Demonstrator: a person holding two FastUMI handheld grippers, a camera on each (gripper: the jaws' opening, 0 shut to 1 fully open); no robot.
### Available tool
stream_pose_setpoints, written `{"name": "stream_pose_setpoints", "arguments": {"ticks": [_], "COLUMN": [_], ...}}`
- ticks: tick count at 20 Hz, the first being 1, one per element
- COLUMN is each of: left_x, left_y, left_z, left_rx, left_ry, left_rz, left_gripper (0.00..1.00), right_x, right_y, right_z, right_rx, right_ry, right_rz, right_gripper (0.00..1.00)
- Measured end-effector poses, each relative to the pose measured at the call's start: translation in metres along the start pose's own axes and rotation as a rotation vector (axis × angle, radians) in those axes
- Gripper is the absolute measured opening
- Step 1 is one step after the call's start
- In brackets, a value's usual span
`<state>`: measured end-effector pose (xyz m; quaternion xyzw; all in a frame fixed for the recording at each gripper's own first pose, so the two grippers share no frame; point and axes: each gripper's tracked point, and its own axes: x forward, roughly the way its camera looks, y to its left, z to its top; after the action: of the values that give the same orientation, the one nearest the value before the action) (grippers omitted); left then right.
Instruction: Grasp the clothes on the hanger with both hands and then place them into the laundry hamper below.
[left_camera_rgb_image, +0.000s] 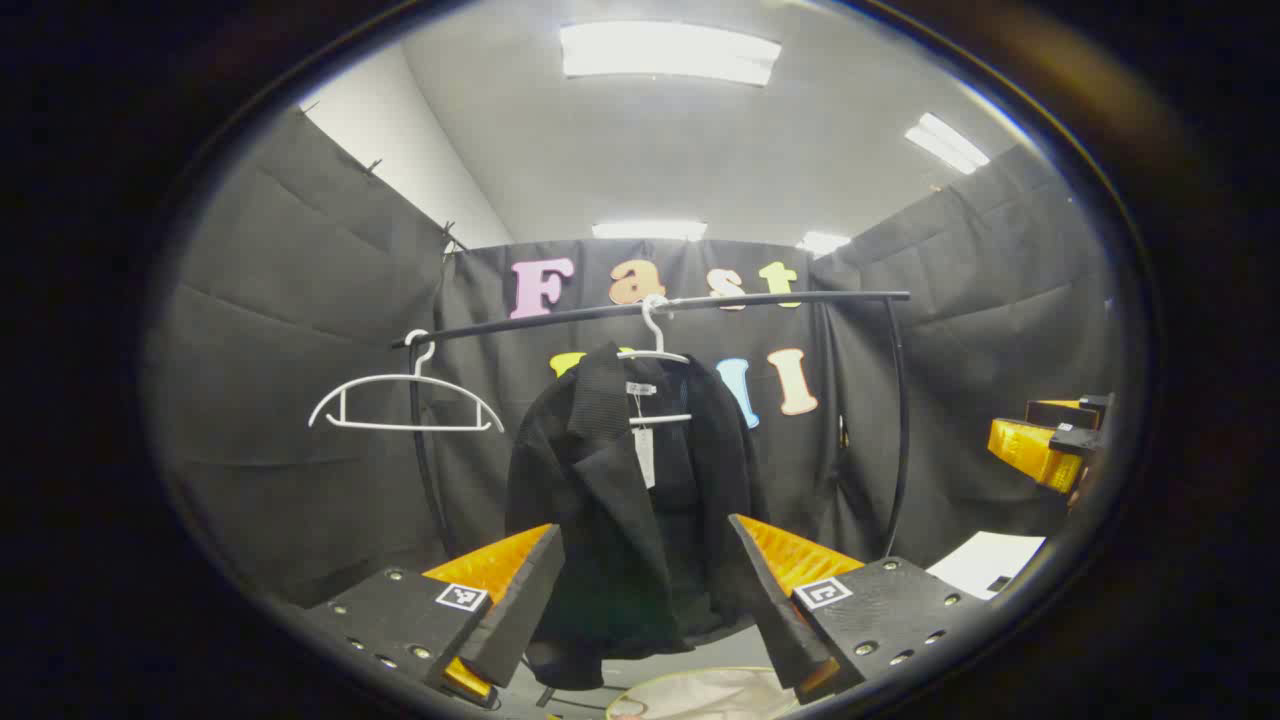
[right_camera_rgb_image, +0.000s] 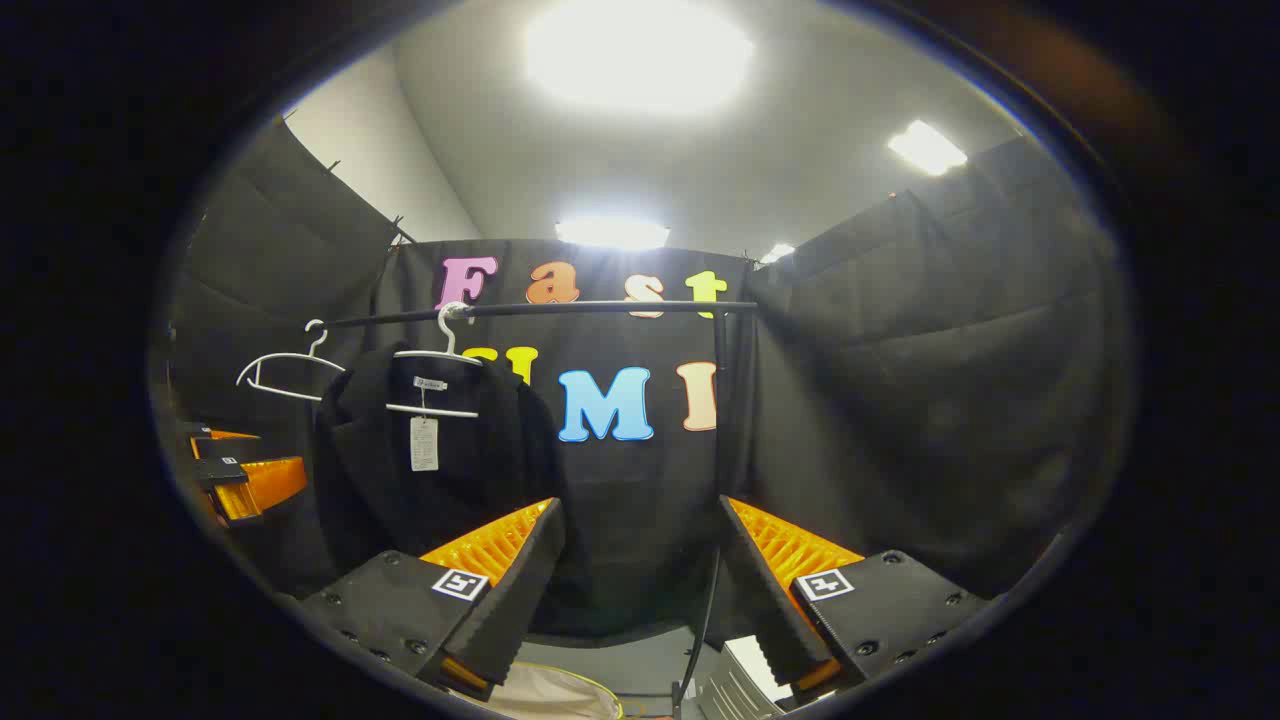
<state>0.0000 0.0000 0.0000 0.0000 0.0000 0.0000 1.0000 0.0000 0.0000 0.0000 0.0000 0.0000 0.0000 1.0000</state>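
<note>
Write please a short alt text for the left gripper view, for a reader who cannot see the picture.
A black jacket hangs on a white hanger from a black rail, straight ahead of the open left claw, which is not touching it. An empty white hanger hangs to its left, the laundry hamper's rim shows below, and the right claw is at the right edge.

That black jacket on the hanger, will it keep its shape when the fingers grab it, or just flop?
The black jacket will probably flop: it hangs in soft folds from the white hanger. It looks fairly thick, so likely weighty for cloth. Tugging it may swing the hanger along the rail, since only a hook holds it.
</note>
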Motion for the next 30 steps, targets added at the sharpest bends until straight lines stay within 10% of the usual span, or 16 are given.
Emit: {"name": "stream_pose_setpoints", "arguments": {"ticks": [30], "left_x": [0.001], "left_y": [0.02], "left_z": [0.002], "left_rx": [0.007], "left_ry": [-0.014], "left_rz": [-0.013], "left_gripper": [0.94], "right_x": [0.004], "right_y": [0.011], "right_z": [-0.003], "right_rx": [0.005], "right_ry": [0.0], "right_rz": [-0.035], "right_gripper": [0.94]}}
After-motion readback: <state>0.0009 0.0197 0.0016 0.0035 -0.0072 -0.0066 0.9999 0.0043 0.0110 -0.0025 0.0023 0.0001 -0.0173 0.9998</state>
